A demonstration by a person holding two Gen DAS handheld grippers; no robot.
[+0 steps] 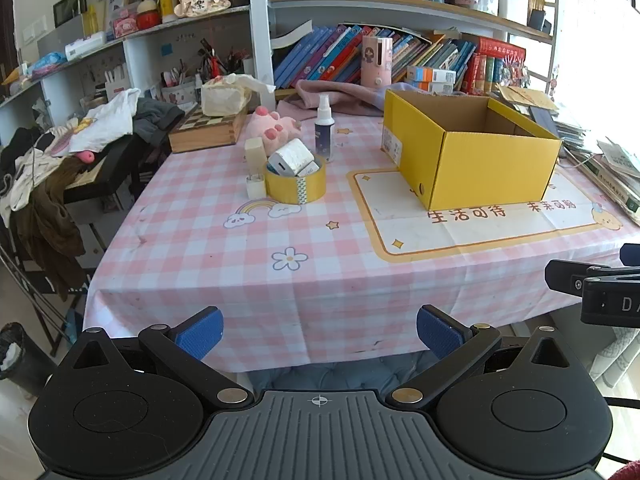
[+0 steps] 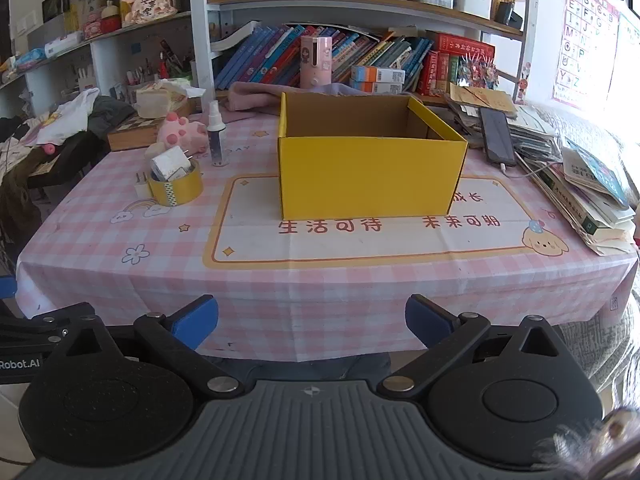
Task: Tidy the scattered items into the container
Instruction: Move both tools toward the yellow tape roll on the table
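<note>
Both grippers hang off the near edge of the worktop [image 2: 320, 280], which wears a pink checked cloth. The left gripper [image 1: 319, 334] has its blue fingers [image 1: 202, 332] spread wide with nothing between them. The right gripper [image 2: 311, 322] is the same: fingers [image 2: 196, 320] as far apart as they go, holding nothing. In the left view, the right gripper's black side shows at 3 o'clock.

The yellow box [image 2: 372, 172] stands open-topped on the white panel of the cloth, at 12 o'clock from the right gripper and at about 1 o'clock from the left; only bare cardboard shows inside from here.

The scattered items sit in a group at 11 o'clock from the left gripper, well apart from the box. A tape roll [image 1: 296, 184] lies flat with a white charger [image 1: 291, 157] resting in its hole. A small white plug [image 1: 256, 186] touches the roll on its 9 o'clock side, and a beige block [image 1: 256, 152] stands just behind that. A spray bottle [image 1: 324, 128] stands upright behind the roll, beside a pink plush paw [image 1: 276, 126]
</note>
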